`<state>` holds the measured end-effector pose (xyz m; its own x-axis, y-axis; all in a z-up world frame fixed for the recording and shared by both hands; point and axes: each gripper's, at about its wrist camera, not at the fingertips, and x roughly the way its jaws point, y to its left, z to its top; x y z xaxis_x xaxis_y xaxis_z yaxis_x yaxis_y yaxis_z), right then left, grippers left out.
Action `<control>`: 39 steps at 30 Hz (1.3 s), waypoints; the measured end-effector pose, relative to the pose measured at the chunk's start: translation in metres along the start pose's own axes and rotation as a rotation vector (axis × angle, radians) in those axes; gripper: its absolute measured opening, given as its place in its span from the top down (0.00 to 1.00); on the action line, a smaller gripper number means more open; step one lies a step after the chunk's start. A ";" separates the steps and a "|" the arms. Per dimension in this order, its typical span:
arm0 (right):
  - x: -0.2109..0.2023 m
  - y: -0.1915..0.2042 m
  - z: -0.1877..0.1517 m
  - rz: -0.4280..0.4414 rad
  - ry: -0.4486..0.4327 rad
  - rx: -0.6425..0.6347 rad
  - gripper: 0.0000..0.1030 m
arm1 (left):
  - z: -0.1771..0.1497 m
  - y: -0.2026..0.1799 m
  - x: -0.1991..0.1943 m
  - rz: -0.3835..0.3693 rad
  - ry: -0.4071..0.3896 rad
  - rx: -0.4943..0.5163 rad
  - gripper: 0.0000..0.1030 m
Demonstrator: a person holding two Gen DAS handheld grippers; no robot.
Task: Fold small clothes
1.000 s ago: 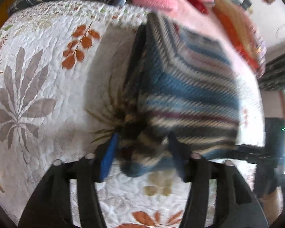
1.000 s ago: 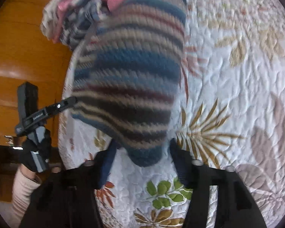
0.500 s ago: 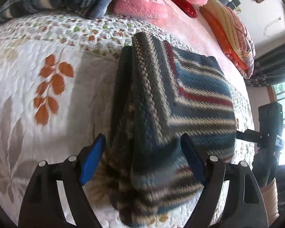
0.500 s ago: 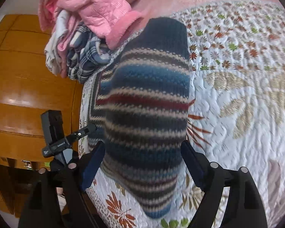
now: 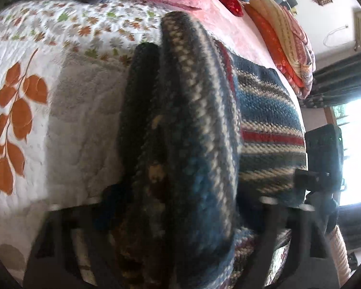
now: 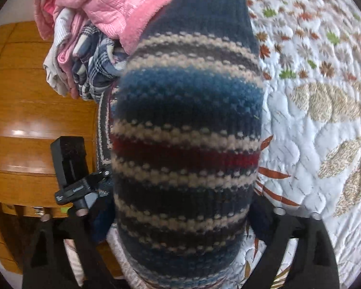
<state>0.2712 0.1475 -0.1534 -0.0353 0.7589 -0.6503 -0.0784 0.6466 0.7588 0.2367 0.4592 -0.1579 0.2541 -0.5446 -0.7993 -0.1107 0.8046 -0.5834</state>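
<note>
Quilted bedspread [image 6: 312, 125] bears striped sweater [image 6: 187, 130], bare quilt lying beside it.

Bed [image 5: 79, 125] covered by white leaf-print quilt. Striped knit garment [image 6: 187, 130] lies on it; pink and plaid clothes pile [image 6: 96, 29] near the far edge.

You have one striped knitted sweater [image 6: 187, 130] in front of you, lying on one quilted bedspread [image 6: 320, 125]. Beyond it sits one heap of unfolded clothes [image 6: 89, 36], where you can count one pink piece and one checked piece; the rest is too bunched to count. Two tools are in play, left tool [image 5: 180, 216] and right tool [image 6: 180, 221].
</note>
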 end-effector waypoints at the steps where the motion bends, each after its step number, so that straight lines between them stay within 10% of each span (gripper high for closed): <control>1: -0.001 0.003 -0.001 -0.007 -0.008 -0.013 0.23 | -0.003 0.002 -0.001 -0.021 -0.012 -0.031 0.50; 22: -0.219 -0.041 -0.079 -0.085 -0.097 -0.161 0.34 | -0.090 -0.211 0.034 -0.268 -0.023 0.069 0.57; 39: -0.184 -0.160 -0.138 -0.128 0.013 -0.016 0.26 | -0.152 -0.203 0.135 -0.168 0.028 0.079 0.47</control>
<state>0.1528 -0.1057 -0.1602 -0.0371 0.6692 -0.7421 -0.0993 0.7365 0.6691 0.1473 0.1865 -0.1691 0.2357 -0.6786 -0.6957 0.0074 0.7171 -0.6969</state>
